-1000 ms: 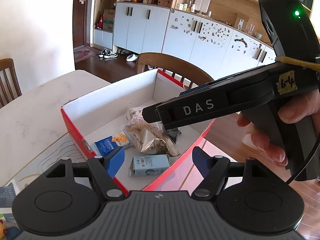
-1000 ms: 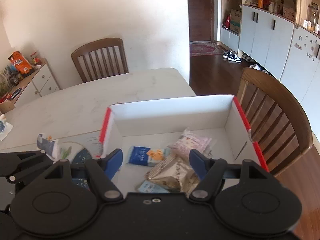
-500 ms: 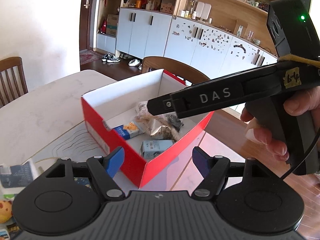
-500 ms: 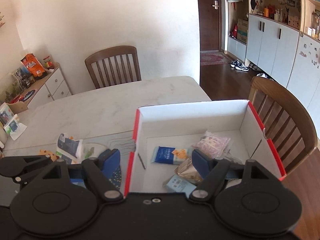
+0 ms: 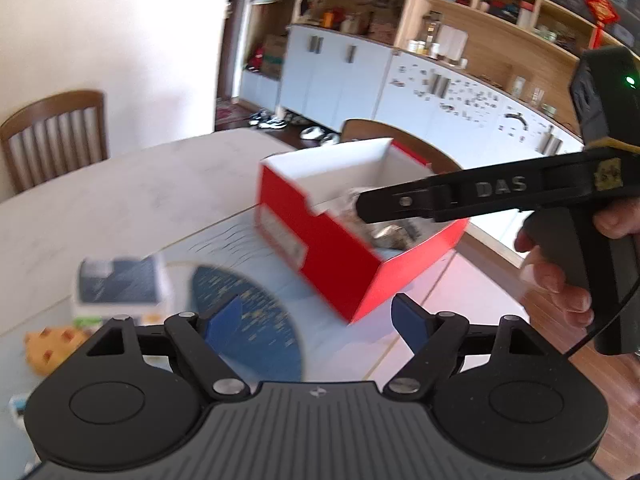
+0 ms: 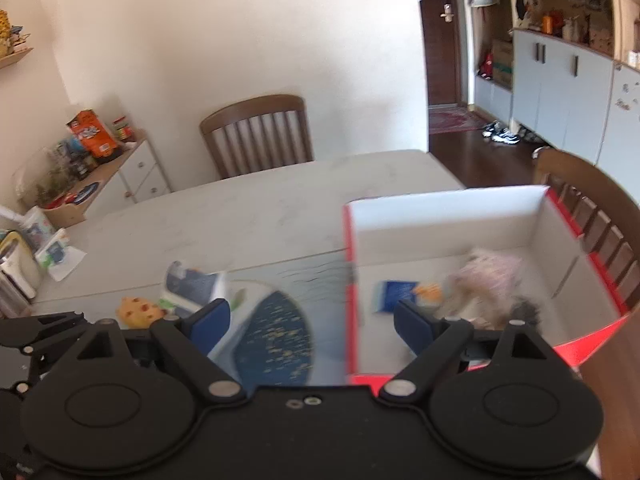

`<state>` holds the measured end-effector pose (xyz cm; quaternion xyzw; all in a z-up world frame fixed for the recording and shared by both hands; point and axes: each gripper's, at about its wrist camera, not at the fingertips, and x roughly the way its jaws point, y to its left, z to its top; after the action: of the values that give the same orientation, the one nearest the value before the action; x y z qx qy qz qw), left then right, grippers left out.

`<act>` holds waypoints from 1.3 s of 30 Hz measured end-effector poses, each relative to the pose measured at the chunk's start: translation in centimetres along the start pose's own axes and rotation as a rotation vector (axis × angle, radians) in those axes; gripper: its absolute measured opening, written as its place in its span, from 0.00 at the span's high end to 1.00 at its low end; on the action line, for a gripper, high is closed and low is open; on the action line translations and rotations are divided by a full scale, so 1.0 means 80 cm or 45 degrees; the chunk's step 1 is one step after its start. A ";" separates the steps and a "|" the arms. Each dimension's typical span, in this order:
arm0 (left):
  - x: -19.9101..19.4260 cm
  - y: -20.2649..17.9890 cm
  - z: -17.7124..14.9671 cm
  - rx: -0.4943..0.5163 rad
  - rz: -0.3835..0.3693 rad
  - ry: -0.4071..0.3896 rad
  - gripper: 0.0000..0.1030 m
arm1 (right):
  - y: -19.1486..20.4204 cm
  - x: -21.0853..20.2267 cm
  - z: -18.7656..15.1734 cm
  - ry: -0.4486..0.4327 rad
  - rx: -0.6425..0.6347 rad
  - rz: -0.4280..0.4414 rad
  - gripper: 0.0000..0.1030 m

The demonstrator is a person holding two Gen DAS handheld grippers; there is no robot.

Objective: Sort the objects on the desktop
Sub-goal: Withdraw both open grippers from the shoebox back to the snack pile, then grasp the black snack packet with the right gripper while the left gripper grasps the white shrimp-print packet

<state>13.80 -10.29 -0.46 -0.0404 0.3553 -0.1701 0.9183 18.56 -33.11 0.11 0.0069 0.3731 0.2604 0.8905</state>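
A red box (image 5: 320,248) with white inside walls (image 6: 440,216) stands on the table. It holds several snack packets, among them a blue one (image 6: 394,294) and a pink one (image 6: 492,276). Left of the box lie a blue-and-white packet (image 5: 118,280) (image 6: 192,284) and a yellow cookie-like piece (image 5: 46,344) (image 6: 138,310). My left gripper (image 5: 316,316) hovers before the box's near corner, jaws opening, nothing between them. My right gripper (image 6: 312,318) hangs over the box's left wall, jaws opening, also empty. Its black body marked DAS (image 5: 500,192) reaches across the box, held by a hand (image 5: 560,284).
A printed mat with a dark blue round patch (image 5: 248,320) (image 6: 276,340) covers the near table. Wooden chairs stand at the far side (image 6: 256,132) and behind the box (image 6: 592,200). A low cabinet with clutter (image 6: 92,160) lines the left wall. The table's edge runs right of the box.
Both grippers have drawn back and to the left, off the box's inside, so the box now sits farther right. The loose table items came into view. Both pairs of jaws stand wider.
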 end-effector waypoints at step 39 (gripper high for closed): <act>-0.044 0.211 -0.152 -0.248 0.427 0.068 0.00 | 0.228 0.150 -0.057 0.185 -0.228 0.132 0.15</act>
<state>8.06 7.35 -10.59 -0.0646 0.3960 0.0195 0.9158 14.17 -12.55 -7.31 -0.0723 0.4111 0.3381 0.8435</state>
